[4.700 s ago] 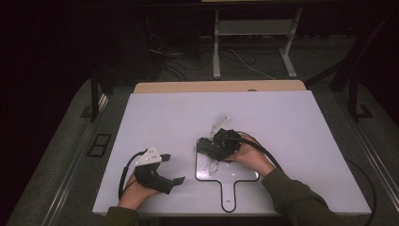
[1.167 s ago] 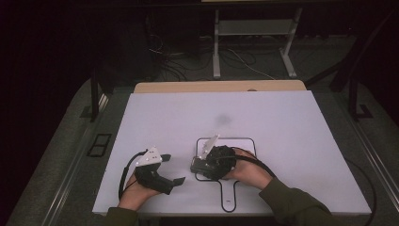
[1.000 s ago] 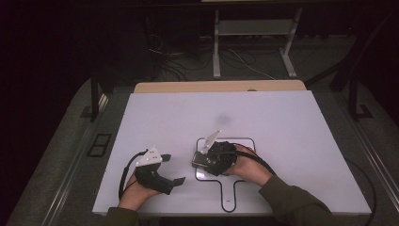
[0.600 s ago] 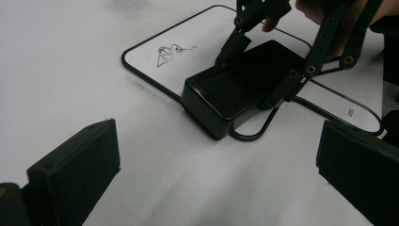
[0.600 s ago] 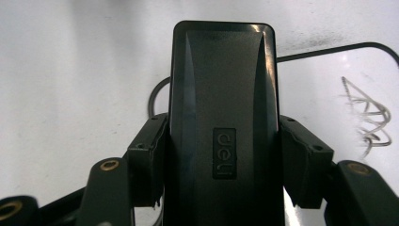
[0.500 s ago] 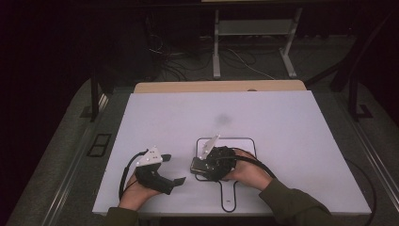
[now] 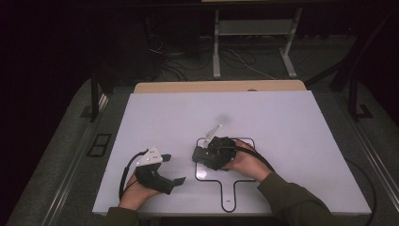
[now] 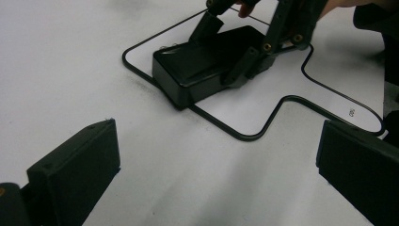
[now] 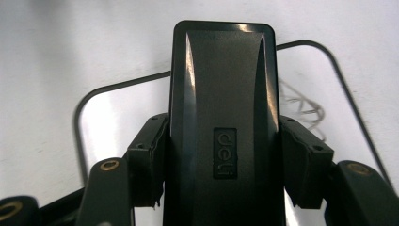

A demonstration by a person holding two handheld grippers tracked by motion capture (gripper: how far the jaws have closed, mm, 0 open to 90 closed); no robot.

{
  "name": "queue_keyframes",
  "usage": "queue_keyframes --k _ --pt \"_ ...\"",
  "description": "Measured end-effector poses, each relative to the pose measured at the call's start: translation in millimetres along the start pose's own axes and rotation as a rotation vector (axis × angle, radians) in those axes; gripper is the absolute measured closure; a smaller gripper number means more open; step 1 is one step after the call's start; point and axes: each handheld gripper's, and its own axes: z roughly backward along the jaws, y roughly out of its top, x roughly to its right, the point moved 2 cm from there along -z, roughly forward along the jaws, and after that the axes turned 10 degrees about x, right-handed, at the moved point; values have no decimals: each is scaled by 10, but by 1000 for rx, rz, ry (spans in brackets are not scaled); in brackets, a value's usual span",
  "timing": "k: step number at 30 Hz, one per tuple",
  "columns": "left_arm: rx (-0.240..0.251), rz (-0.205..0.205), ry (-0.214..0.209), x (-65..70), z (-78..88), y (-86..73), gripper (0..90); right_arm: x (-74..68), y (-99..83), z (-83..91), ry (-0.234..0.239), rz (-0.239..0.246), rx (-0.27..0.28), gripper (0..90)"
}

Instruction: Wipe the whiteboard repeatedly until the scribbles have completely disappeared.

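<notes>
Black "deli" case point(image 9: 223, 122), gripper-clamped point(image 9: 221, 165).

Both grippers are showing black bodies: the left gripper point(image 7: 173, 182) is wearing a grey 3-cornered plate and trailing a black cable, the right gripper point(image 7: 198, 155) is showing brass-coloured screws, and olive-green sleeves are covering the forearms.

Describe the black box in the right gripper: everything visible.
The black box is a flat rectangular case with rounded corners, glossy like plastic, with two raised ridges along its lid and a small embossed "deli" mark. It lies on the white table, partly inside the black outline drawn there, one end over the line. The right gripper is shut on its long sides, pads pressing both. Nothing else touches it.
</notes>
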Motion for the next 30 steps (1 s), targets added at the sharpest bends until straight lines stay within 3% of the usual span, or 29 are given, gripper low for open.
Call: queue_keyframes --k 8,22,28,30 --pt "-2 -1 -3 -1 -3 -3 0 166 42 -49 -25 -14 -12 387" --pt "-2 -3 -4 -3 -2 -5 0 453 79 -105 -63 -83 -22 387" --pt "-2 -3 -5 -3 -2 -5 0 572 72 -104 -124 -87 -37 387" --pt "-4 -2 -5 -4 -3 -7 0 624 58 -101 -123 -104 -35 387"
